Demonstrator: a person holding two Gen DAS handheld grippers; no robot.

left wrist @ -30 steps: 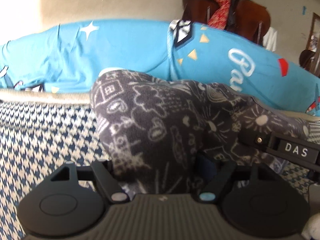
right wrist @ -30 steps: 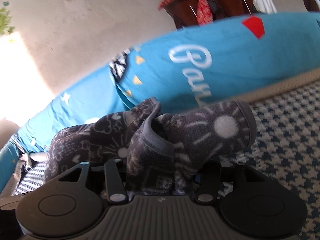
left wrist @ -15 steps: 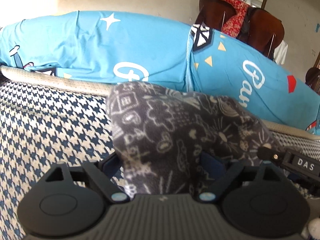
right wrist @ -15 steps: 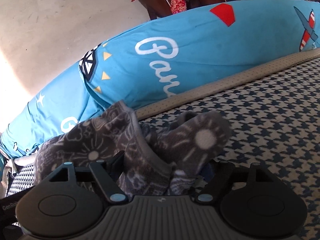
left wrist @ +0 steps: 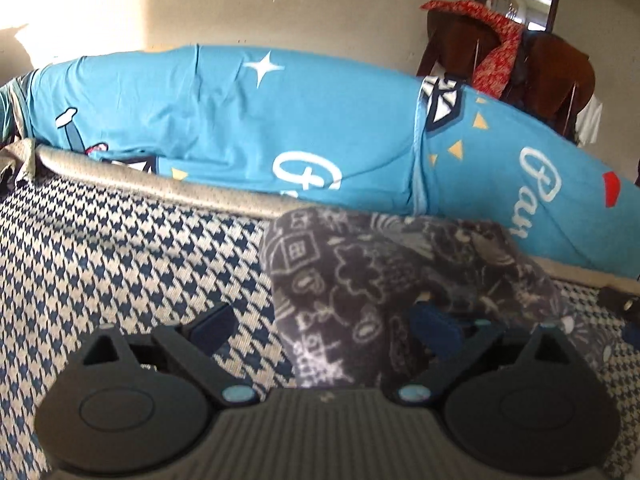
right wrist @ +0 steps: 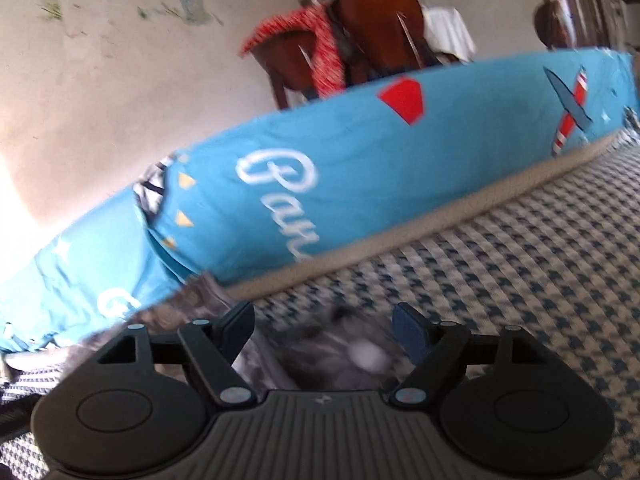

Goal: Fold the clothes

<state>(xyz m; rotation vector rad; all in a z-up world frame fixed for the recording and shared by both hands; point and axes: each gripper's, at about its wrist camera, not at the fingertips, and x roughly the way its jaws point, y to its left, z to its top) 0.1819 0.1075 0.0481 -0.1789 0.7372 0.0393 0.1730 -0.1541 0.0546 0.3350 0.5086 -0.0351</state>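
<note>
The bed (left wrist: 120, 264), with its blue-and-white houndstooth cover, fills the ground under both tools, and beyond the jaws of each lies the long bright blue pillow (left wrist: 248, 128) with white lettering, running along the bed's far side. Behind that, well past the jaws, stand dark wooden chairs (right wrist: 372, 36) with a red patterned cloth (right wrist: 320, 52) thrown over one. Between and just ahead of the left gripper (left wrist: 324, 322) sits the dark grey fleece garment (left wrist: 360, 280) with its white doodle print, bunched in a low heap on the cover. A second ago both tools were pinching folds of it; now the left jaws are opening, standing wide, with the left-hand finger over bare cover and the cloth slumped toward the right-hand one, touching it perhaps but not squeezed. The right gripper (right wrist: 324, 330) has its jaws spread too, the fleece (right wrist: 352, 356) blurred and lying loose between and below them, no pad pressing on it. I read this as a release: the piece has just been set down, apparently doubled over on itself, and both tools have pulled up and back a little. It looks lumpy rather than flat, so the fold likely needs smoothing or another pass. There are no baskets, bins or other containers anywhere that I can see.
</note>
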